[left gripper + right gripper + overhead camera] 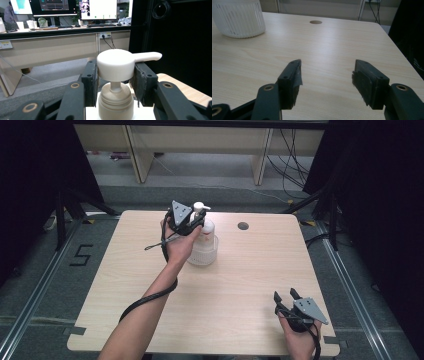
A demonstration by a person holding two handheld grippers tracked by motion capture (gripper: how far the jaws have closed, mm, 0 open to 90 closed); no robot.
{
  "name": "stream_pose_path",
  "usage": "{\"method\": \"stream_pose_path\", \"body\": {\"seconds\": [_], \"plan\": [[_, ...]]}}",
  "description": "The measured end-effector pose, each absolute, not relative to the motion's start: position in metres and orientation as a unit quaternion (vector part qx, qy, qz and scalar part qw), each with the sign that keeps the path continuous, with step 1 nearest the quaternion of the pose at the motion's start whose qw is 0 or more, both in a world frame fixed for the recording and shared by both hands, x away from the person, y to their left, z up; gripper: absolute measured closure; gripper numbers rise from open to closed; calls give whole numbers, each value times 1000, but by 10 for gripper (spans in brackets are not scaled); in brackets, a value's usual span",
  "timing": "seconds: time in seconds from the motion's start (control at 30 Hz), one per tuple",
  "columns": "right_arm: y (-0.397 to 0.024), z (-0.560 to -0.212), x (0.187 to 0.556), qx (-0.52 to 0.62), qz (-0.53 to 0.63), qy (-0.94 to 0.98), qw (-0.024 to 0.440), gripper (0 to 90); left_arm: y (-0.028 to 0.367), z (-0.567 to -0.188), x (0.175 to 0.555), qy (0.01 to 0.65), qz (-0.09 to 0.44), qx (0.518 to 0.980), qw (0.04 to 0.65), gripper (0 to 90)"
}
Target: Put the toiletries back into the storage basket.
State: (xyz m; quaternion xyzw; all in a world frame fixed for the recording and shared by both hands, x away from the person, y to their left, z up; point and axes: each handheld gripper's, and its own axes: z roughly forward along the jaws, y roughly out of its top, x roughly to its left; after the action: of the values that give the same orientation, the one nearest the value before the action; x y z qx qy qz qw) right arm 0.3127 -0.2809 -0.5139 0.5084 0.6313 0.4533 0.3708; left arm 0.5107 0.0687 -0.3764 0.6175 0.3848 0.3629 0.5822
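Upper centre of the high view, the left gripper [196, 221] clamps its half-closed jaws on the pump bottle's white pump head [117, 64]; lower right, the right gripper [287, 296] gapes empty above the bench [240, 285]

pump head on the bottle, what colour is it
White; the pump head shows best in the left gripper view, above a beige collar.
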Motion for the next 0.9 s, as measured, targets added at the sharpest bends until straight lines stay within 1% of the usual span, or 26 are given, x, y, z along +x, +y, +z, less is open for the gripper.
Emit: {"method": "stream_pose_path", "body": {"seconds": [0.07, 0.13, 0.17, 0.2, 0.23, 0.27, 0.3, 0.37, 0.4, 0.47, 0.67, 0.9], "plan": [[-281, -514, 313, 508, 452, 632, 370, 402, 69, -376, 511, 385, 363, 617, 582, 580], [-281, -514, 312, 510, 451, 631, 372, 402, 69, -376, 510, 387, 360, 617, 583, 547], [-281, -514, 312, 509, 452, 630, 373, 402, 69, -376, 510, 388, 358, 618, 583, 547], [-281, -514, 312, 509, 452, 632, 372, 402, 69, -376, 510, 389, 356, 617, 584, 526], [-281, -514, 312, 509, 452, 631, 372, 401, 70, -376, 509, 386, 354, 621, 583, 474], [-281, -514, 312, 509, 452, 631, 372, 401, 70, -376, 509, 386, 354, 621, 583, 455], [-280, -513, 312, 512, 450, 632, 369, 401, 70, -376, 508, 386, 352, 622, 584, 455], [-281, -513, 312, 509, 447, 633, 375, 401, 70, -376, 507, 386, 350, 622, 584, 416], [-280, -513, 312, 512, 447, 632, 372, 401, 71, -376, 505, 387, 350, 624, 582, 381], [-280, -513, 312, 512, 447, 632, 372, 401, 71, -376, 505, 387, 350, 624, 582, 355], [-280, -513, 312, 511, 448, 633, 371, 400, 75, -377, 499, 389, 344, 628, 580, 320], [-280, -513, 312, 511, 448, 632, 371, 399, 80, -375, 488, 380, 339, 633, 583, 312]]}}
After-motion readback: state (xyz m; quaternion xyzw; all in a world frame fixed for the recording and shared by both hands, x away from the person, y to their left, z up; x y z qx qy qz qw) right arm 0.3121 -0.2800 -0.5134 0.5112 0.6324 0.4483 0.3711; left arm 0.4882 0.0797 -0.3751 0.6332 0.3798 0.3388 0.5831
